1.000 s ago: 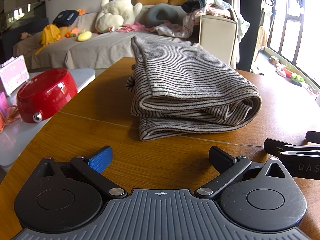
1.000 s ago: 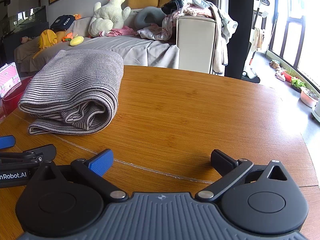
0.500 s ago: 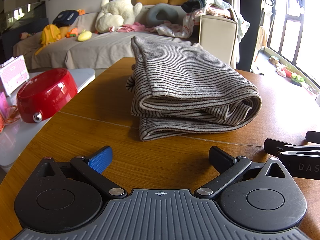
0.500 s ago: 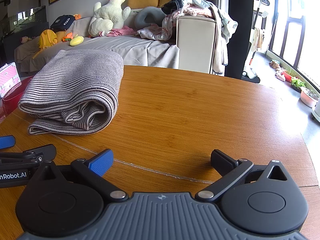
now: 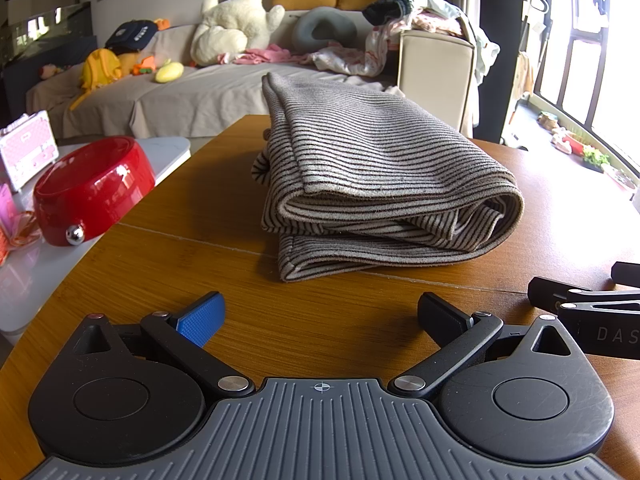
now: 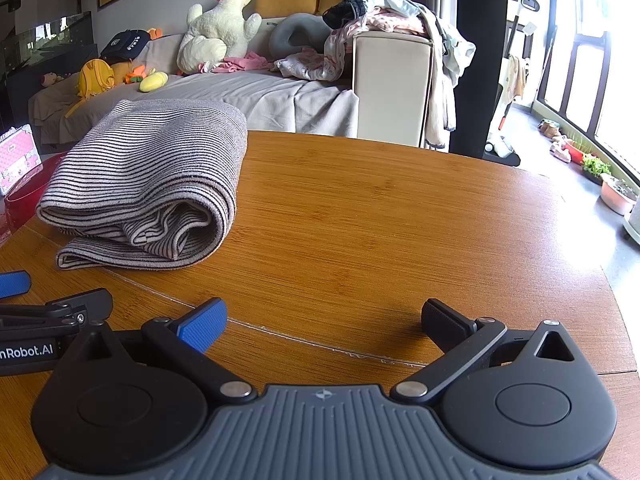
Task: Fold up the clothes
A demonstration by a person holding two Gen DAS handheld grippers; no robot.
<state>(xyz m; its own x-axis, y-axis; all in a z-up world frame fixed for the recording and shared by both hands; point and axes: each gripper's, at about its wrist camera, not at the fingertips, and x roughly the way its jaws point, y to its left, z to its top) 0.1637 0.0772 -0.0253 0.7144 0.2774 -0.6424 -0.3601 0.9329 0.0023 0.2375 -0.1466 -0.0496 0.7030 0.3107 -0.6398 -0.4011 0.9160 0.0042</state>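
A grey and dark striped garment (image 5: 380,184) lies folded in a thick bundle on the round wooden table (image 5: 240,320). It also shows in the right wrist view (image 6: 152,184), at the left. My left gripper (image 5: 320,316) is open and empty, low over the table just in front of the bundle. My right gripper (image 6: 324,320) is open and empty, to the right of the bundle and apart from it. Each gripper shows at the edge of the other's view: the right one (image 5: 580,308) and the left one (image 6: 52,312).
A red bowl (image 5: 92,192) and a pink case (image 5: 26,148) sit on a white side table left of the wooden table. Behind stands a sofa (image 5: 200,92) with plush toys and loose clothes. The table's right edge (image 6: 616,292) drops to the floor by the windows.
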